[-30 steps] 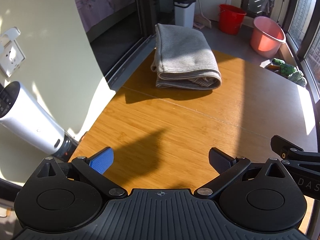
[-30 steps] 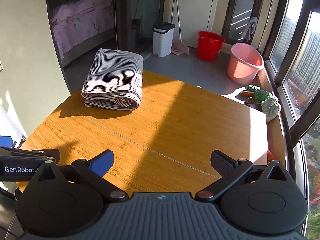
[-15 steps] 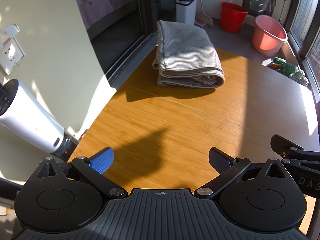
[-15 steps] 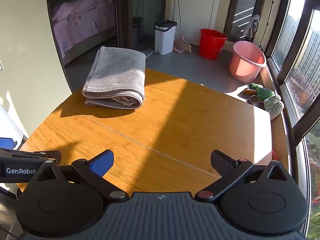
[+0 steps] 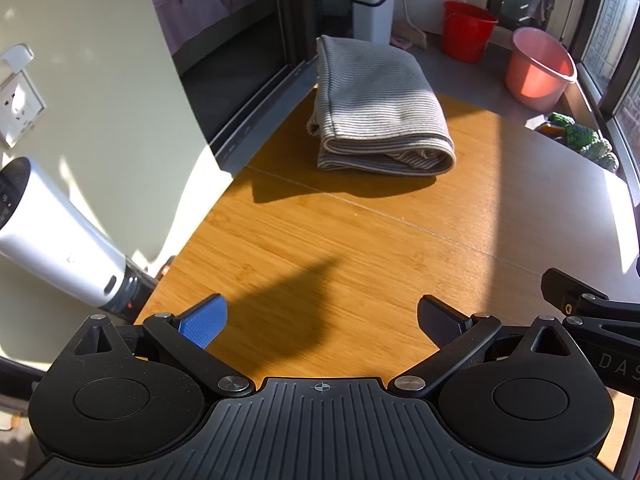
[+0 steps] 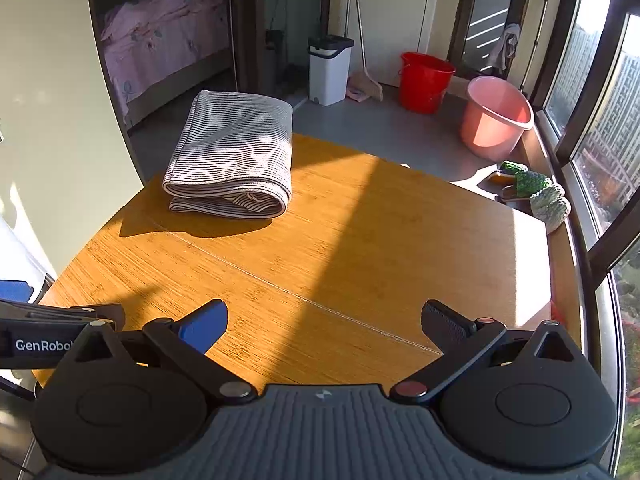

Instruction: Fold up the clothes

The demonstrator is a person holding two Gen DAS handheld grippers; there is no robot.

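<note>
Striped grey garment [image 5: 380,108], folded into a thick rectangular bundle, lies on the wooden bench [image 5: 360,248] in the upper centre of the left wrist view; in the right wrist view the same bundle [image 6: 234,156] sits upper left, near the bench's far left corner, rolled edge facing the cameras and casting a dark shadow toward them. Left gripper [image 5: 322,320] at the bottom of its frame: fingers spread wide, blue pad [image 5: 204,320] on one side, black pad [image 5: 440,326] on the other, nothing between them, only bare bench beneath. Right gripper [image 6: 324,322] likewise at bottom of its frame, fingers wide apart and holding nothing. Both grippers well apart from the garment. Part of the right gripper's body shows at the lower right edge of the left wrist view; the left gripper's body shows at the lower left edge of the right wrist view. Strong sunlight crosses the bench in a broad band. White cylindrical device [image 5: 60,240] at the left edge of the left wrist view. Beyond the bench, on the floor: white lidded bin [image 6: 330,70], red bucket [image 6: 426,82], pink bucket [image 6: 496,118], green slippers [image 6: 528,184]. Bed with pink cover [image 6: 160,48] in the upper left of the right wrist view.
</note>
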